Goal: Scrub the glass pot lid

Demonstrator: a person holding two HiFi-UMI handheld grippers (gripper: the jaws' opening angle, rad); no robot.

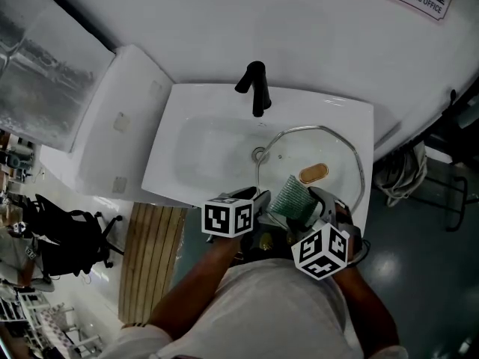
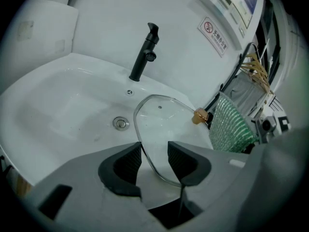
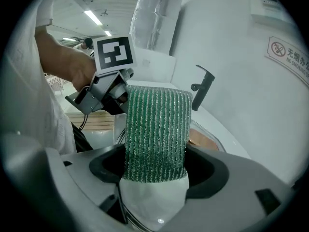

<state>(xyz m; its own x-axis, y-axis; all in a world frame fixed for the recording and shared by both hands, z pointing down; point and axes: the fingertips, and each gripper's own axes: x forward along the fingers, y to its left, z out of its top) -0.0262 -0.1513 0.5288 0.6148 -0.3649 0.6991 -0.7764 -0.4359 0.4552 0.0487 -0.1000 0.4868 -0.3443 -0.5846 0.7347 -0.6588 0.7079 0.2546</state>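
Left fingers [image 2: 126,162] stand fairly wide, with the lid [image 2: 164,117] rim running slantwise between them; it meets the left pad near its tip and the right pad lower down, so the left gripper [image 2: 153,151] is gripping the lid by its near edge. Right fingers [image 3: 108,166] are closed on the sponge [image 3: 155,129], pads pressed to both sides, green scouring face up and white foam below. Lid is raised on edge and tilted over the right half of the sink [image 1: 194,148], its knob [image 1: 313,173] facing the right gripper [image 3: 154,163]. Sponge sits just beside the knob, over the lower part of the glass as seen from the head view; contact with the glass cannot be told. Black faucet [image 1: 257,87] stands at the back rim. Drain [image 2: 120,123] lies left of the lid. Both grippers are close together at the front edge of the sink.
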